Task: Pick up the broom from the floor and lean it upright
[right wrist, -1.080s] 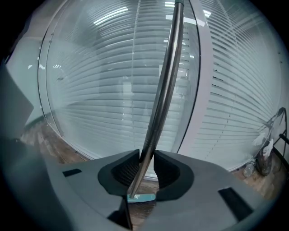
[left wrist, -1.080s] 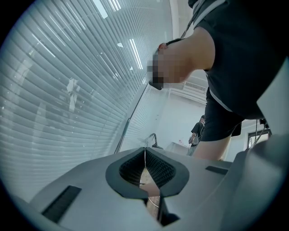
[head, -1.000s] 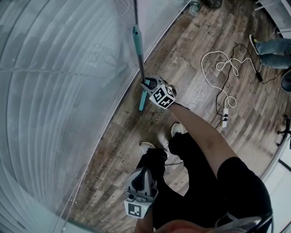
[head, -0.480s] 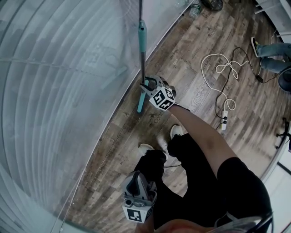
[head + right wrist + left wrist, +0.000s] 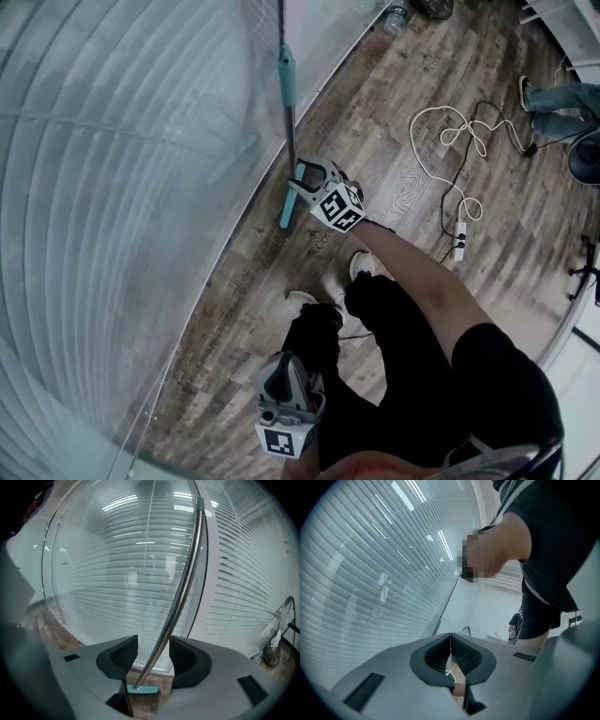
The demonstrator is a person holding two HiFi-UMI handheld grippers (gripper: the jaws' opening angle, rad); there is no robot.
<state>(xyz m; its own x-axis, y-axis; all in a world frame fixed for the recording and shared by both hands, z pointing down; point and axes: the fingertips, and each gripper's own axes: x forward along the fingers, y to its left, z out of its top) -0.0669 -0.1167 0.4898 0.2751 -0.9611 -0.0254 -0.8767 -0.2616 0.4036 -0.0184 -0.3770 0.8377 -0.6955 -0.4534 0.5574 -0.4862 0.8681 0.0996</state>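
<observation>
The broom stands upright against the glass wall, its metal handle [image 5: 288,131] carrying a teal grip [image 5: 286,80] and ending in a teal head [image 5: 286,214] on the floor. My right gripper [image 5: 304,177] is level with the lower handle and its jaws are opening. In the right gripper view the handle [image 5: 180,592] passes between the pads with a gap on each side, and the head [image 5: 142,689] lies below. My left gripper [image 5: 285,362] hangs low by my legs. In the left gripper view it [image 5: 450,644] is shut with nothing in it.
A glass wall with blinds [image 5: 122,187] fills the left. A white cable with a power strip [image 5: 460,236] lies on the wood floor at the right. Another person's feet [image 5: 561,97] are at the upper right. A jar [image 5: 397,17] stands by the wall.
The right gripper's jaws have opened off the broom handle, which stays leaning on the glass. The left gripper has hardly moved.
</observation>
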